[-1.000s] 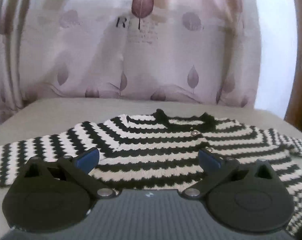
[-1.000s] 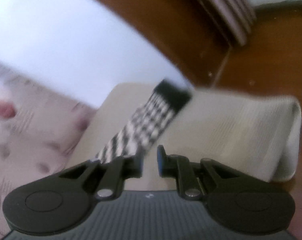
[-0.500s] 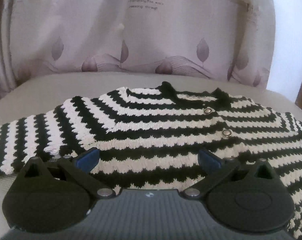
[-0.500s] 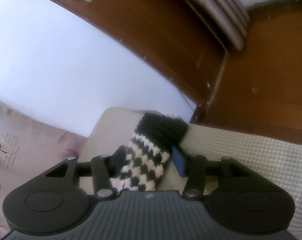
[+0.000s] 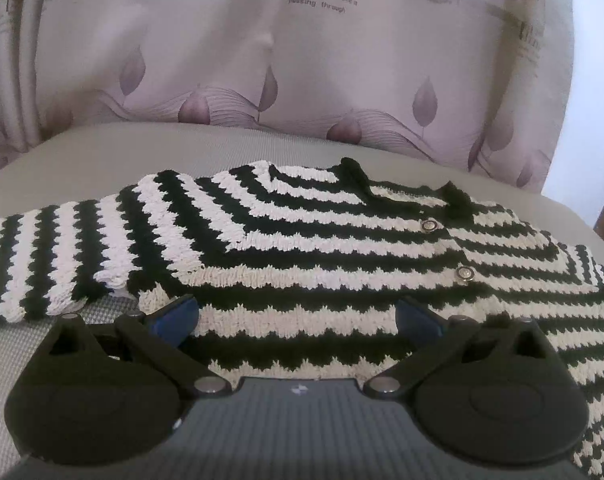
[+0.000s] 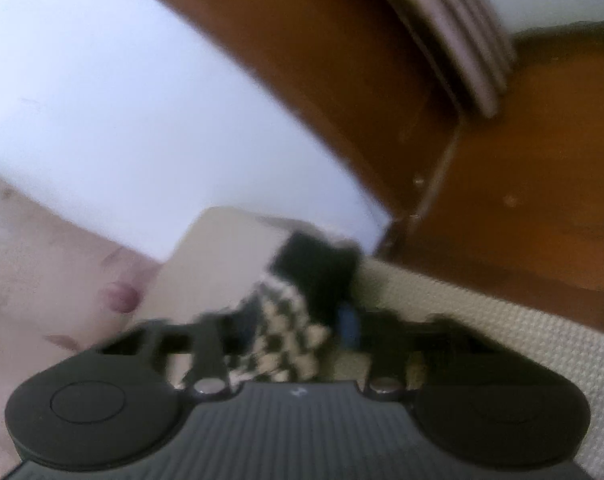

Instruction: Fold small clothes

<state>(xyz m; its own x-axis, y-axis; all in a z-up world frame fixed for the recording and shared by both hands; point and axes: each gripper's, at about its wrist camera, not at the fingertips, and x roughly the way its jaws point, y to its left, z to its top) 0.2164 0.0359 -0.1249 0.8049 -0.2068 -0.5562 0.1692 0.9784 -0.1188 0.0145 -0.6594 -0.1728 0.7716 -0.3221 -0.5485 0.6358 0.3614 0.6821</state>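
A small black-and-white striped knitted cardigan (image 5: pixel 302 248) with metal snap buttons lies flat on a grey cushioned surface (image 5: pixel 222 148). My left gripper (image 5: pixel 298 316) is open, its blue-padded fingers spread over the cardigan's lower body near the hem. In the blurred right wrist view, the cardigan's right sleeve end with its black cuff (image 6: pixel 314 272) lies between the fingers of my right gripper (image 6: pixel 298 328). The jaws stand close on either side of the sleeve; blur hides whether they pinch it.
A pinkish leaf-print curtain (image 5: pixel 302 60) hangs behind the cushion. In the right wrist view a white wall (image 6: pixel 122 100), brown wooden door frame (image 6: pixel 342 80) and brown floor (image 6: pixel 542 180) lie beyond the cushion's edge (image 6: pixel 502 320).
My left gripper has moved forward and lower over the cardigan, staying open. My right gripper opened, slid around the sleeve end and has narrowed onto it.
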